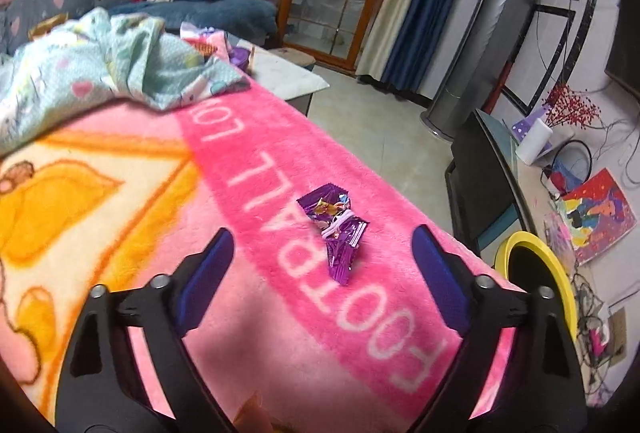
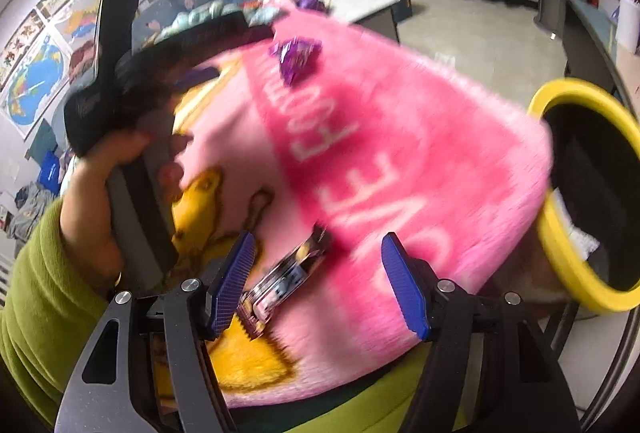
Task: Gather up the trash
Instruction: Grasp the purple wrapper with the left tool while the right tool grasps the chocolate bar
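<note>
Both grippers (image 1: 320, 253) (image 2: 316, 257) gape empty; pink blanket (image 1: 248, 273) reads "FOOTBALL"; purple wrapper (image 1: 334, 229) atop.

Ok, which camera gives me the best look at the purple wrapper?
Left wrist: the purple wrapper lies sharp and near, just ahead of the open left gripper on the pink blanket. Right wrist shows it farther off and motion-blurred.

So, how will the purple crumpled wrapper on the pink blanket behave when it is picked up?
The purple wrapper is thin crumpled foil, so it is probably very light and will crush flat between the jaws. Its shiny surface may be slippery. It lies on the fluffy pink blanket, so it will likely not roll or slide by itself.
</note>
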Tool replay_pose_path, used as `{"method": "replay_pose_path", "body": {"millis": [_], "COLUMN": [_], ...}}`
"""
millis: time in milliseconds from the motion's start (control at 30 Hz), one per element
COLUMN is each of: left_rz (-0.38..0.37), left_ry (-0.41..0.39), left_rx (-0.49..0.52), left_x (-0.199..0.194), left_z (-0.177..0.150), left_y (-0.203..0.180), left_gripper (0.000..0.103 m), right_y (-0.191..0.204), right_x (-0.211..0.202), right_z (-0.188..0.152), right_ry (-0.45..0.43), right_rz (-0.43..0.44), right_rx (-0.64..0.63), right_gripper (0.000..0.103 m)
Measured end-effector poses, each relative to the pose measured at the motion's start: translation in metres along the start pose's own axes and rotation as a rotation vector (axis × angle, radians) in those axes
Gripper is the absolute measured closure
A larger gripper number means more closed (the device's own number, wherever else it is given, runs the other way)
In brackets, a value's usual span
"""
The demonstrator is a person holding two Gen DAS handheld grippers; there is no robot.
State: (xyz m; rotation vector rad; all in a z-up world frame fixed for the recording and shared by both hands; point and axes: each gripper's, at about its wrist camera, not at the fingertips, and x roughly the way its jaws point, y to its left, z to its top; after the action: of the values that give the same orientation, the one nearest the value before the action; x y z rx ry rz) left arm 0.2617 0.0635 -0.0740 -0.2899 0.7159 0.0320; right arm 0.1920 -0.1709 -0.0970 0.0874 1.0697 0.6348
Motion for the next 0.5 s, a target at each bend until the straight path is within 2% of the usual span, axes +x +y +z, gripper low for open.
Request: {"method": "replay_pose_path", "body": {"millis": [100,167,200,300,333,500], "left_rz": [-0.035,-0.067,-0.076,-0.074,-0.067,-0.02], "left_ry": [0.023,0.033,0.038,0.051,0.057,0.113], "left_rx": [-0.016,-0.022,-0.018,-0.001,0.004,0.008], "left_x": [0.011,0.017,0.02,0.03,0.033,0.055], "left_z": [-0.001,-0.002,-0.002,-0.003,-0.003,-0.004], "left_y": [0.002,-0.001,-0.003,-0.011,-0.013,-0.019], "left_gripper": [0.032,0.034,0.034,0.037,0.041,0.077], "right_y": [0.008,0.014,0.014,0.012,0.012,0.006], "right_x": [0.008,0.008,0.009,0.007,0.006,-0.006], "right_z": [-0.008,-0.011,-0.012,-0.012,-0.012,-0.004], "right_ry": [0.006,-0.008,-0.01,-0.023,-0.028,-0.069], "right_rz": [-0.019,-0.041,-0.033,-0.021,-0.022,-0.029], "right_rx": [-0.028,-0.068,-0.072,-0.079,-0.083,-0.082], "right_gripper": [0.044,0.057,0.069,0.074,0.077,0.084]}}
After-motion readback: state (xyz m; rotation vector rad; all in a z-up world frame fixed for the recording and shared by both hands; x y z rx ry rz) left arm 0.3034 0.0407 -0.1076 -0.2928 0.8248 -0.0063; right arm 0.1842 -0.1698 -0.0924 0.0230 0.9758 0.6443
